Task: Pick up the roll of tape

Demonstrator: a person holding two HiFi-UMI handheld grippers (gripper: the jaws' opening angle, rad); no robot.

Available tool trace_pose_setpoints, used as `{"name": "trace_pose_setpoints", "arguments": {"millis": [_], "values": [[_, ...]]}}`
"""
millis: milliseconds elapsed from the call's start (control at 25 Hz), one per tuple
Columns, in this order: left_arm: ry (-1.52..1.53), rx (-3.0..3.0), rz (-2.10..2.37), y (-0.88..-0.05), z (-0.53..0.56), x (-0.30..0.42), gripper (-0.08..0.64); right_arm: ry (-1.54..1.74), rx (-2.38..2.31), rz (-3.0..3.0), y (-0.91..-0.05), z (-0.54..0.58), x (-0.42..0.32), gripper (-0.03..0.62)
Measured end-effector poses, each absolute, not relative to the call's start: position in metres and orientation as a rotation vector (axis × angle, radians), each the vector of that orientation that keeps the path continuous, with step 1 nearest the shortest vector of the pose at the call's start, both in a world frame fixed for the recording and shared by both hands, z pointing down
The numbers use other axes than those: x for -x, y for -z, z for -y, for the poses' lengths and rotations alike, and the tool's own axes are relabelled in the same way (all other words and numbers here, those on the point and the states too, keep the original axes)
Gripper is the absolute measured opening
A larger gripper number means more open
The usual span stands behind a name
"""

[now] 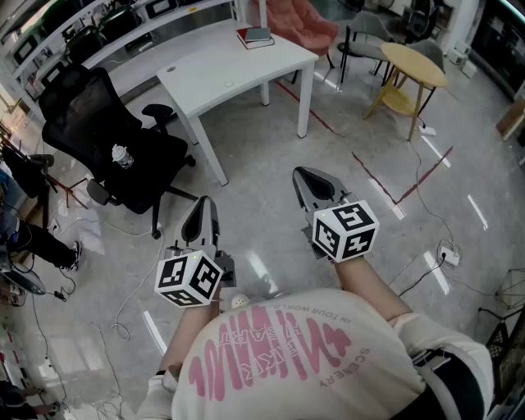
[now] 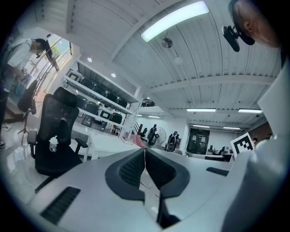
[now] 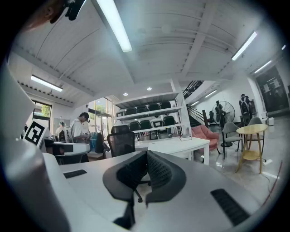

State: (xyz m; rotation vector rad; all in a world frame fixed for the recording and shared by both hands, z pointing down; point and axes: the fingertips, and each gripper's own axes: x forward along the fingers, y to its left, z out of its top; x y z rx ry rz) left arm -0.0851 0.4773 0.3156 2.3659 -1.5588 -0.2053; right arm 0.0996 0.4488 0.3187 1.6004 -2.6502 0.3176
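Note:
I cannot make out a roll of tape for certain in any view. A small pale object [image 1: 229, 83] lies on the white desk [image 1: 197, 78], too small to identify. Both grippers are held level in front of the person's chest, over the grey floor. My left gripper [image 1: 203, 205] has its jaws pressed together with nothing between them, as the left gripper view [image 2: 145, 152] shows. My right gripper [image 1: 305, 174] is also shut and empty, its pads meeting in the right gripper view [image 3: 146, 154]. Both point toward the desk.
A black office chair [image 1: 98, 131] with a small white object [image 1: 121, 156] on its seat stands left of the desk. Books [image 1: 255, 36] lie on the desk's far end. A yellow round table [image 1: 413, 64], a pink chair [image 1: 299, 20] and floor cables [image 1: 426, 176] are to the right.

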Motion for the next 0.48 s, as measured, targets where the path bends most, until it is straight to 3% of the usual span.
{"name": "trace_pose_setpoints", "arguments": {"millis": [480], "values": [[0.241,-2.348,1.537,-0.318,-0.467,0.083,0.025,-0.318,-1.602,2.648,-0.322,-0.449,-0.103,0.014]]}}
